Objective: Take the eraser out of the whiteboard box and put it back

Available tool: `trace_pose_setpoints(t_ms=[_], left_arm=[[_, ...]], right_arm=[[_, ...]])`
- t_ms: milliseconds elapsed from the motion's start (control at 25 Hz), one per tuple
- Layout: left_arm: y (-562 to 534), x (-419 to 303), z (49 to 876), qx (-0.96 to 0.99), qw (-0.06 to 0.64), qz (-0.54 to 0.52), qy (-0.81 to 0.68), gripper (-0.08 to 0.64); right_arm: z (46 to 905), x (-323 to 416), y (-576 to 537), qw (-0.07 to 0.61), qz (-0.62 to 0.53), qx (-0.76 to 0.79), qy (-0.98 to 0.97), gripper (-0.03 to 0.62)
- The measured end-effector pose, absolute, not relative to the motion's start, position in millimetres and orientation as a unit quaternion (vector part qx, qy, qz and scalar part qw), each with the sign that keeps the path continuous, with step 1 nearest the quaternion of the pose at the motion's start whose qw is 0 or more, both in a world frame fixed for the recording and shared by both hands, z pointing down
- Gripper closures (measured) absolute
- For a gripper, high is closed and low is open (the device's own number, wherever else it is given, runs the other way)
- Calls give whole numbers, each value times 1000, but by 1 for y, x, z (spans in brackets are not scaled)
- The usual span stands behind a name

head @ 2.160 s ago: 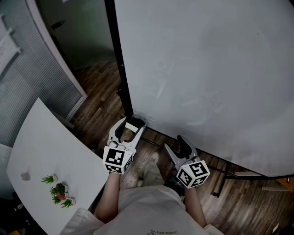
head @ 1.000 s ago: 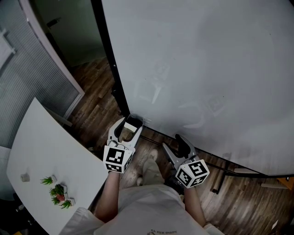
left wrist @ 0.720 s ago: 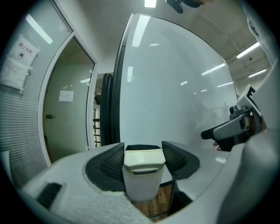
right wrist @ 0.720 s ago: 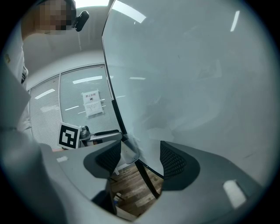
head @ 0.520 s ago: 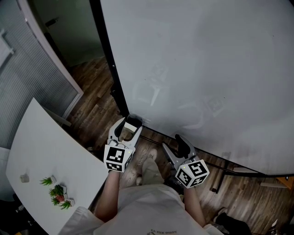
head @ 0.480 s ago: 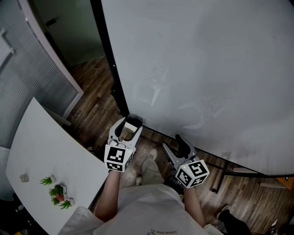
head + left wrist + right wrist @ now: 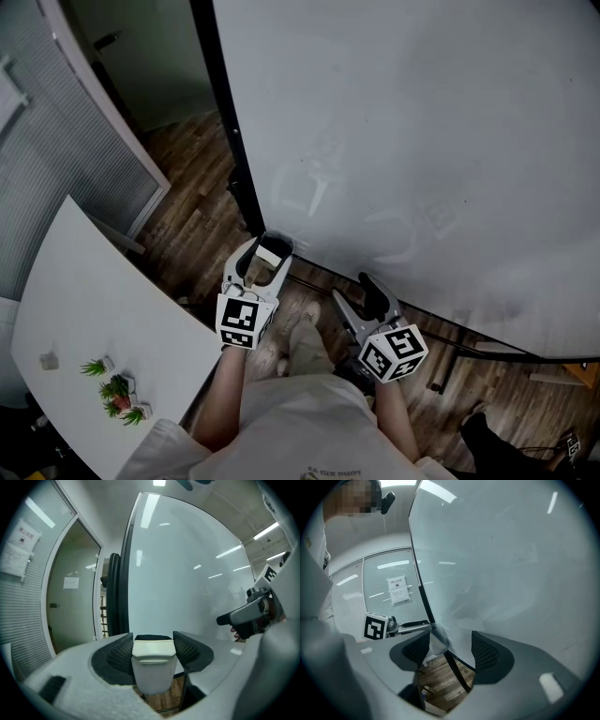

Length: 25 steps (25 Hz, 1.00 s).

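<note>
A white eraser (image 7: 152, 665) sits upright between the dark ribbed pads of my left gripper (image 7: 152, 641), which is shut on it. In the head view that gripper (image 7: 265, 253) holds the eraser (image 7: 269, 254) close to the lower left corner of the big whiteboard (image 7: 412, 141), by its black frame. My right gripper (image 7: 357, 292) hangs a little to the right, open, with nothing between its fingers; through its jaws (image 7: 450, 646) I see only floor and the board's lower edge. No whiteboard box shows clearly in any view.
A white table (image 7: 94, 300) with small potted plants (image 7: 117, 389) stands at the left. Behind it is a partition with blinds (image 7: 66, 159). The whiteboard's black post (image 7: 225, 131) and stand bar (image 7: 469, 349) run over the wooden floor. A dark shape (image 7: 487, 445) is at the lower right.
Both grippers keep their places and the eraser stays in the left jaws. A dark shape has come into the head view's lower right corner.
</note>
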State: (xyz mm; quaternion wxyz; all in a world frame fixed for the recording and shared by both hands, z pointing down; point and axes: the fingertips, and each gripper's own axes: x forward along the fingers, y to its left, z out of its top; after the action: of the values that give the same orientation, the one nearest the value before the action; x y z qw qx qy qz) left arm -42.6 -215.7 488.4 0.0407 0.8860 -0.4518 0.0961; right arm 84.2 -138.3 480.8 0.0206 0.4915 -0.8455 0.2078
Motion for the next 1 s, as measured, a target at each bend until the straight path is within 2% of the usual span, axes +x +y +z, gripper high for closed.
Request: trace_pose_setpoints(t_ms=[720, 1000], left_arm=[[-206, -54, 465, 886, 53, 46, -459, 281], [-182, -52, 449, 898, 39, 33, -437, 324]], right_arm=[[472, 82, -134, 15, 194, 491, -849, 311], [462, 78, -123, 5, 183, 492, -851, 316]])
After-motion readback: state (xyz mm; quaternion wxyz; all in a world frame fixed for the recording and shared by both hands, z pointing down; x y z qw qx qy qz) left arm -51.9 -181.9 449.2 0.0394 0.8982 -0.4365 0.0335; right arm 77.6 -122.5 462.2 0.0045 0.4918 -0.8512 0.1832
